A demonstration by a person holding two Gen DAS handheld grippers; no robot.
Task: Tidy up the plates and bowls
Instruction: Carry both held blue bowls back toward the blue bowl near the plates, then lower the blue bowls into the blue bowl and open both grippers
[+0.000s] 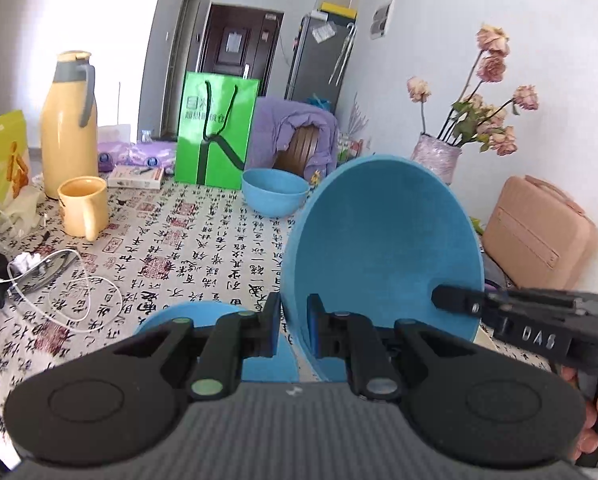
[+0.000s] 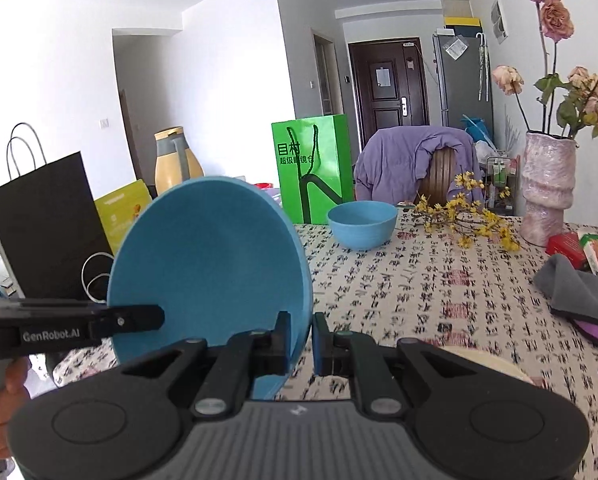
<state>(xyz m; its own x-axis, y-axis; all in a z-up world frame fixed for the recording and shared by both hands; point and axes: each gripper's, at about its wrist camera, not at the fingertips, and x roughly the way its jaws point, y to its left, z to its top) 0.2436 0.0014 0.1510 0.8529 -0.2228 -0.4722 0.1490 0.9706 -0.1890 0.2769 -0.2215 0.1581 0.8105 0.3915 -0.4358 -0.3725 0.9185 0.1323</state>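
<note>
A large blue bowl [image 1: 379,240] [image 2: 211,260] hangs tilted on edge above the patterned tablecloth [image 1: 203,256], its inside facing both cameras. My left gripper [image 1: 295,320] is shut on its left rim. My right gripper [image 2: 302,336] is shut on the opposite rim, and one of its fingers [image 1: 455,300] shows against the bowl in the left wrist view. A smaller blue bowl [image 1: 275,192] [image 2: 362,224] stands upright at the far side of the table. Another blue dish [image 1: 203,320] lies on the cloth under my left gripper, mostly hidden.
On the left stand a yellow thermos [image 1: 69,128], a yellow mug [image 1: 84,206], a white cable [image 1: 83,300] and a green bag [image 1: 215,136]. A vase of dried flowers [image 2: 547,188], a grey cloth [image 2: 579,292] and a pink case [image 1: 539,232] are on the right.
</note>
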